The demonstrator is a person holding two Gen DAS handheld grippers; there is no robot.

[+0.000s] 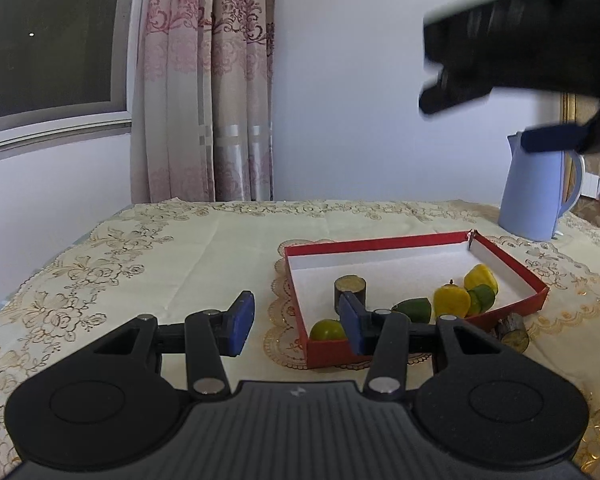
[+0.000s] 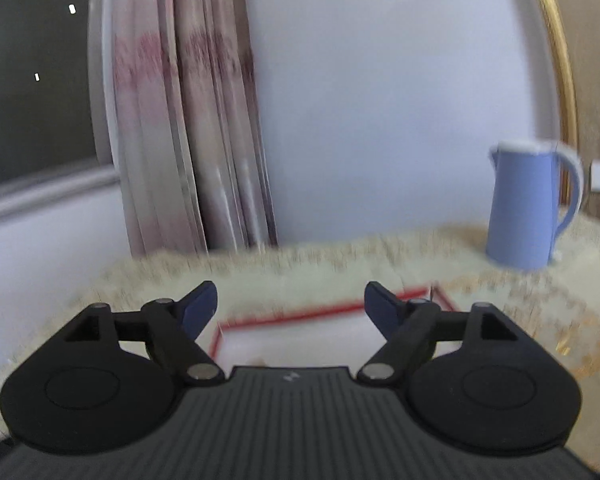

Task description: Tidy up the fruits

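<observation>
Fruits: a green one [image 1: 327, 330] at the near corner of the red box [image 1: 508, 256], green [image 1: 414, 309] and yellow [image 1: 452, 301] pieces mid-box beside a brown cylinder [image 1: 350, 289]. Left claw [image 1: 296, 326] spread wide, empty, at the box's near edge. Right claw [image 2: 290, 310] spread wide, empty, raised above the box; view blurred. Blue kettle [image 1: 538, 188] stands on the surface [image 1: 220, 248] behind.

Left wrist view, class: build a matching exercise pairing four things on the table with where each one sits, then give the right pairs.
Things:
1. kettle
2. yellow fruit
3. log slice
4. left hand-held gripper

Places:
A. inside the red box
B. outside the box, at its near right wall
C. far right of the table
D. over the box's near left corner

Pairs: 1-C, 2-A, 3-B, 4-D
</observation>
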